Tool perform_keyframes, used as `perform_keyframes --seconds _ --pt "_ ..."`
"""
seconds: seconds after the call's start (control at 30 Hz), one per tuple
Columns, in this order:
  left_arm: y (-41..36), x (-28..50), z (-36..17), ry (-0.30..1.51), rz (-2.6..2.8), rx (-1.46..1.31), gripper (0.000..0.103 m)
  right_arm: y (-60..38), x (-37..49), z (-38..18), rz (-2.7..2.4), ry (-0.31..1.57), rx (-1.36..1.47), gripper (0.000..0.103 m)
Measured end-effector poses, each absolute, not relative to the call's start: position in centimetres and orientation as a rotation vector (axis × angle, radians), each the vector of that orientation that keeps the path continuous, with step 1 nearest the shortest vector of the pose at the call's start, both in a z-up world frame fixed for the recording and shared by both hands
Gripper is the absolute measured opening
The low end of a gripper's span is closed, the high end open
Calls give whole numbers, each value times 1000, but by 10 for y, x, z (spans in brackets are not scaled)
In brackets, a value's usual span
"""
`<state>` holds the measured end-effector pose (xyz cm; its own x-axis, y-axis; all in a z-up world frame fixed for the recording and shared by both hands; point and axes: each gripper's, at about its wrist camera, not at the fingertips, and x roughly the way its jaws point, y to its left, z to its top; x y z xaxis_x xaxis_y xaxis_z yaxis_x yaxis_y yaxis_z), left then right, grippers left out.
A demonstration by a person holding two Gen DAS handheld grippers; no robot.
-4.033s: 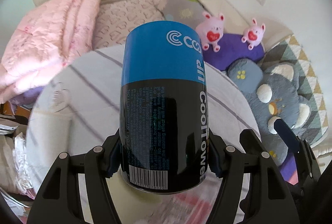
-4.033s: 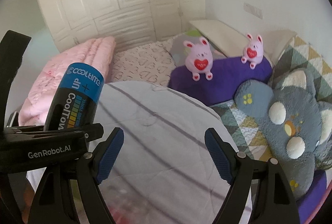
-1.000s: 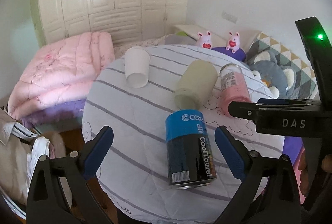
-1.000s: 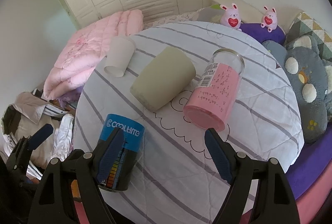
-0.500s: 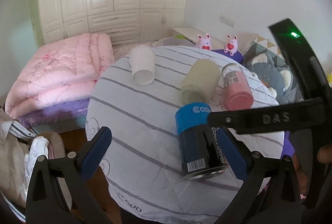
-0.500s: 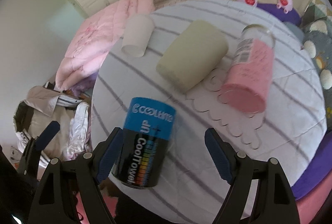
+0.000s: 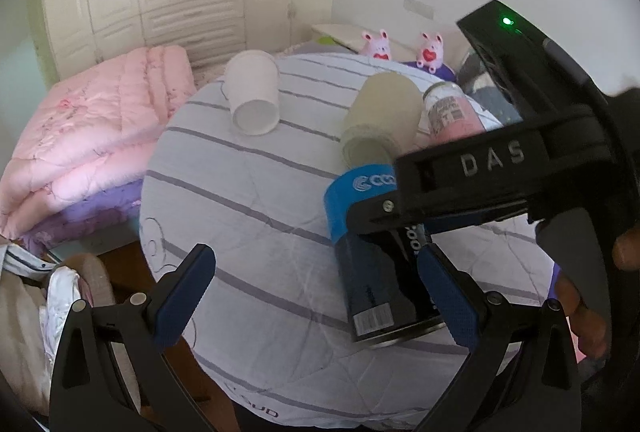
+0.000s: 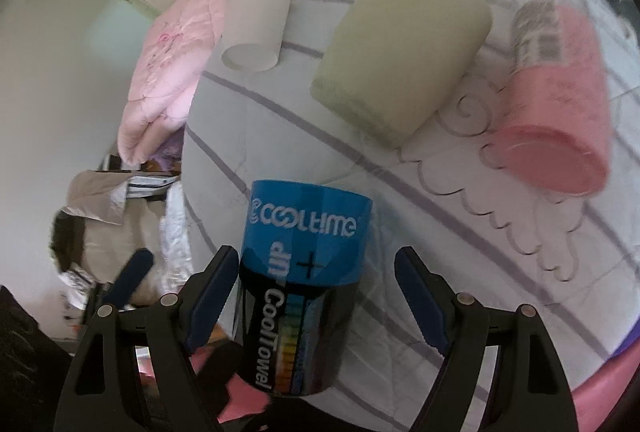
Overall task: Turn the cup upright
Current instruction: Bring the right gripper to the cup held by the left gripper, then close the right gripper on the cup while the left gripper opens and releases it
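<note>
Right gripper (image 8: 316, 296), jaws apart, straddles the blue-and-black printed cylindrical can (image 8: 304, 288).
Left gripper (image 7: 316, 296) gapes at lower frame; round striped quilted table (image 7: 248, 191) beneath.

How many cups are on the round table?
4: a white cup lying at the far left, a beige cup lying mid-table, a pink jar lying at the right, and the blue-black can near the front edge.

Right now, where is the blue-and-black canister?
The canister stands at the near edge of the striped table, between the open right gripper's fingers, in front of the beige cup.
</note>
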<state>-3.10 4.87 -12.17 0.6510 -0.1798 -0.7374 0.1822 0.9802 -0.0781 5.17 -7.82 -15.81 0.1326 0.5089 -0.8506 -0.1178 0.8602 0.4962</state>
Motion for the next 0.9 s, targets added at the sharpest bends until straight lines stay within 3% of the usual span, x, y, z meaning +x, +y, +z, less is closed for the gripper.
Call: perform_keyframes --seconds 0.27,0.3,0.37,0.7,0.9 --pt "56 -24 -127 868 -270 -45 103 -72 67 -183 529 1437 433 81" --pt "56 -22 -127 870 -275 -44 103 -72 67 -182 542 1422 428 81" --pt "54 -22 -126 873 -290 -44 103 -71 65 -179 560 1400 424 70" --pt "32 -23 -124 870 -331 3 103 -81 54 -151 579 1241 337 70" --pt "17 -13 -128 880 -335 21 103 -92 46 -120 497 1053 157 70"
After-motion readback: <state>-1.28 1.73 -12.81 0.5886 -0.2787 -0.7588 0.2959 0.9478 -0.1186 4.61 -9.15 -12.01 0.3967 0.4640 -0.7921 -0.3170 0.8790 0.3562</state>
